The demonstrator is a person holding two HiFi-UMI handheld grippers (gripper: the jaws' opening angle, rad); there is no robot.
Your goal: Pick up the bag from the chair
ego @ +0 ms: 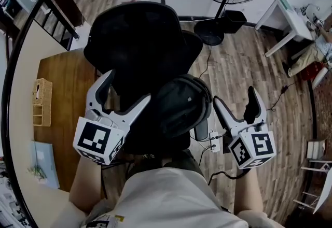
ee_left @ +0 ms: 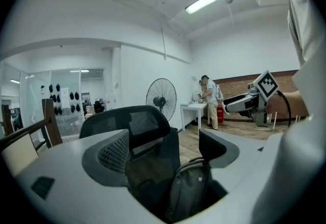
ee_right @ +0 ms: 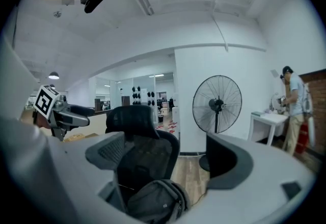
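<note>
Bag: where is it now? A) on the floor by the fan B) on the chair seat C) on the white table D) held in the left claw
B: the bag sits on the chair seat, and the left claw and right claw are both open, holding nothing.

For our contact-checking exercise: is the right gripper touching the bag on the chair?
Apart. In the right gripper view the right gripper is open and the bag lies beyond its jaws on the chair, clear of both.
</note>
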